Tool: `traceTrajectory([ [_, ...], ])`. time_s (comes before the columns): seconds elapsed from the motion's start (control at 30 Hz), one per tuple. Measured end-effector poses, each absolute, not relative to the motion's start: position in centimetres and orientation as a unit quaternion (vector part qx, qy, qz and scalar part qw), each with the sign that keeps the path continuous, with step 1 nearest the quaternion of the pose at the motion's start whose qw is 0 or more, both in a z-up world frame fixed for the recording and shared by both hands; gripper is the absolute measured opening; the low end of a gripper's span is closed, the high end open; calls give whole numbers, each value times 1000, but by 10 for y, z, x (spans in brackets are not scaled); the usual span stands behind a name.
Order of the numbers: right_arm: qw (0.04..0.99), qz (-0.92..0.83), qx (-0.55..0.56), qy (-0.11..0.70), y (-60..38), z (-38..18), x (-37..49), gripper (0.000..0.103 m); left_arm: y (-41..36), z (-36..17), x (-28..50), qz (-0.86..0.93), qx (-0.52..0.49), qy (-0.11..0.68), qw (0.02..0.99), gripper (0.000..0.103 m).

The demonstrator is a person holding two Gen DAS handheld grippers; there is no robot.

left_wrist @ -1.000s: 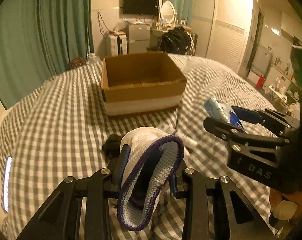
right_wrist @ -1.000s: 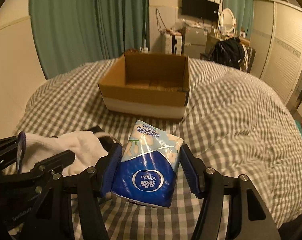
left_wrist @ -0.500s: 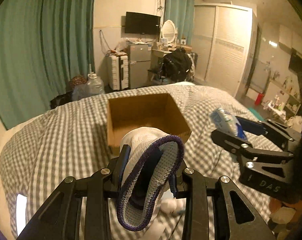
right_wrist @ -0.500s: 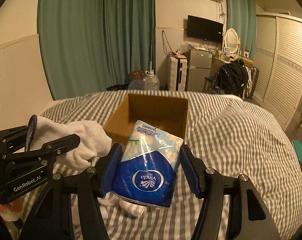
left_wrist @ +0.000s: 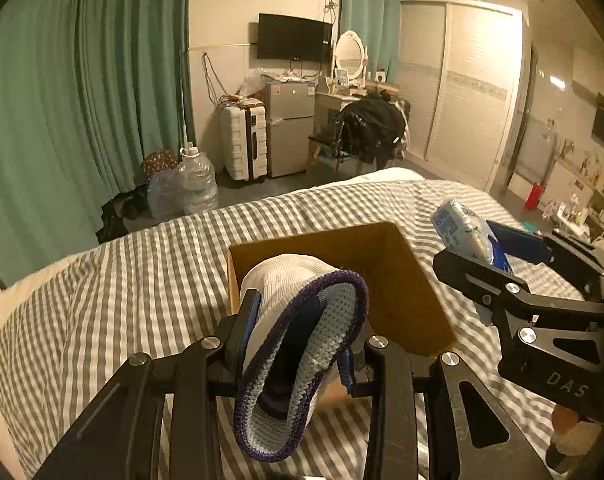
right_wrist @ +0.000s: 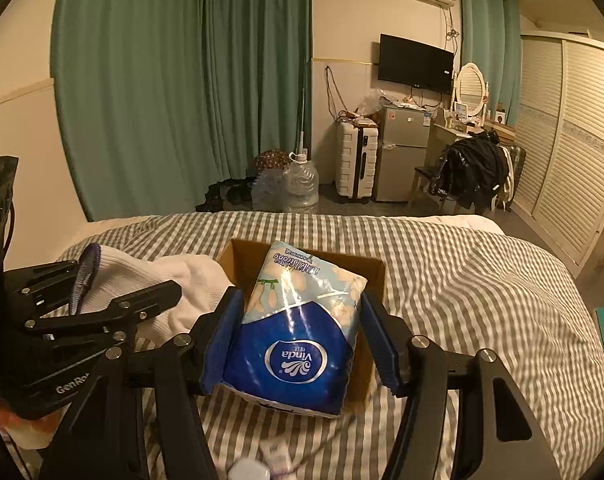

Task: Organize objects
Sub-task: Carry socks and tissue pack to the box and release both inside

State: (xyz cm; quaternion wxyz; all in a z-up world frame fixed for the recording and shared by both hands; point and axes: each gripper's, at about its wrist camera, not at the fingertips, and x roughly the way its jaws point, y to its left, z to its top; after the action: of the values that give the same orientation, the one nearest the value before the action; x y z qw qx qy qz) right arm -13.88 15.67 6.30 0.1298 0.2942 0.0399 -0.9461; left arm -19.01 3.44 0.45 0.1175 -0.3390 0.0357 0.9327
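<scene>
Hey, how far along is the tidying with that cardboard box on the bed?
Done: nothing shows inside the brown cardboard box on the grey checked bedcover, though the held items hide part of its inside.
In hand: the left gripper clamps a white sock with a purple-edged cuff; the right gripper clamps a blue Vinda tissue pack. Both are held in front of the box.
Left: releasing both into the box.

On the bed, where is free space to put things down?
Free: the checked blanket right of the cardboard box, and the blanket left of the box toward the curtain. Crowded: over the box, where both loaded grippers meet.
</scene>
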Motion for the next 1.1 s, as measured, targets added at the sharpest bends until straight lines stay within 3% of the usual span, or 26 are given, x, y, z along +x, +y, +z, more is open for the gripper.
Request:
traceTrajectory([
  [0.33, 107, -940, 323, 35, 159, 27, -245, 59, 48, -50, -256, 909, -392, 51, 136, 34],
  [0.73, 109, -924, 366, 29, 174, -29, -272, 63, 63, -93, -278, 891, -426, 65, 143, 35],
  [0.87, 117, -930, 347, 15, 174, -23, -256, 82, 59, -90, -271, 893, -423, 57, 144, 54],
  [0.93, 117, -934, 337, 12, 176, -16, -248, 82, 57, -84, -263, 895, -420, 54, 139, 71],
  [1.1, 105, -940, 323, -5, 184, 3, -224, 82, 49, -59, -235, 910, -394, 46, 119, 81],
])
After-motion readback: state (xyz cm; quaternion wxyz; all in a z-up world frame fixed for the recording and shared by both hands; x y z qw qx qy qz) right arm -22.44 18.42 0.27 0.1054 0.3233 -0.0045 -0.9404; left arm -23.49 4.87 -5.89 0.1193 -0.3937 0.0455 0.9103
